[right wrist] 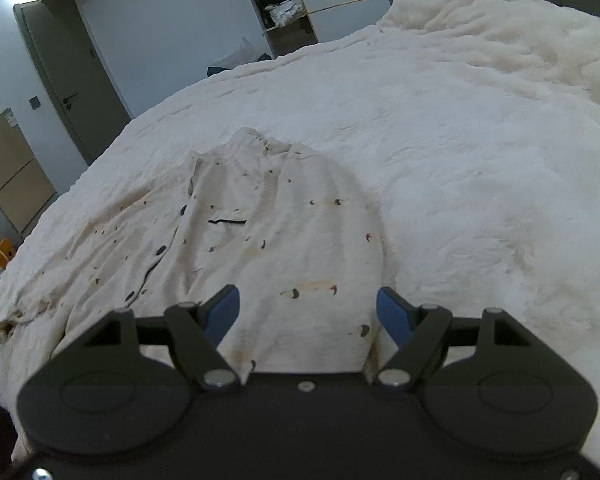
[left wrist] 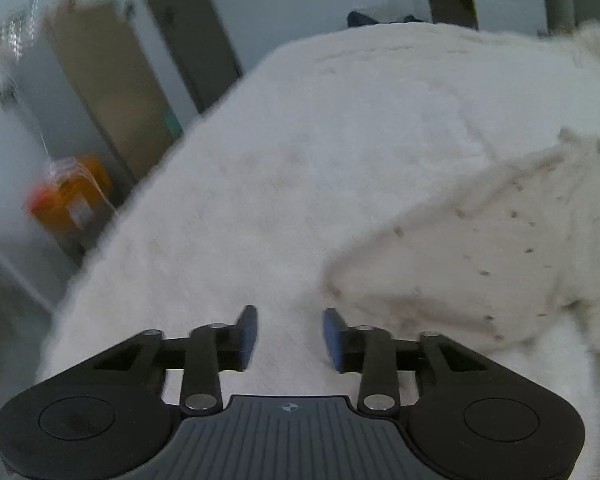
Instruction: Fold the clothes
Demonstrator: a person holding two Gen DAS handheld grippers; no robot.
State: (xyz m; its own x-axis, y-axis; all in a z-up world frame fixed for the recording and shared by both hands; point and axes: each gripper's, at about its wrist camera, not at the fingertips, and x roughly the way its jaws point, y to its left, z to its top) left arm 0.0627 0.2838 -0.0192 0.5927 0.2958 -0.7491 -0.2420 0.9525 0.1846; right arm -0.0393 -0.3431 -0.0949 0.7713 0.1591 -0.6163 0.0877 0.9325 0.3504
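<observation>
Hovering both grippers over a cream spotted garment (right wrist: 260,236) that lies spread on the fluffy white bedcover (right wrist: 480,152).

I judge it is laid out roughly flat so an edge can be taken for folding; my right gripper (right wrist: 308,312) hangs above its near hem, jaws apart and empty, while my left gripper (left wrist: 290,336) sits off over bare bedcover beside the garment's edge (left wrist: 480,248), jaws likewise apart. The left view is blurred, the near hem is hidden behind the right gripper's body, and I cannot tell sleeves from folds.
</observation>
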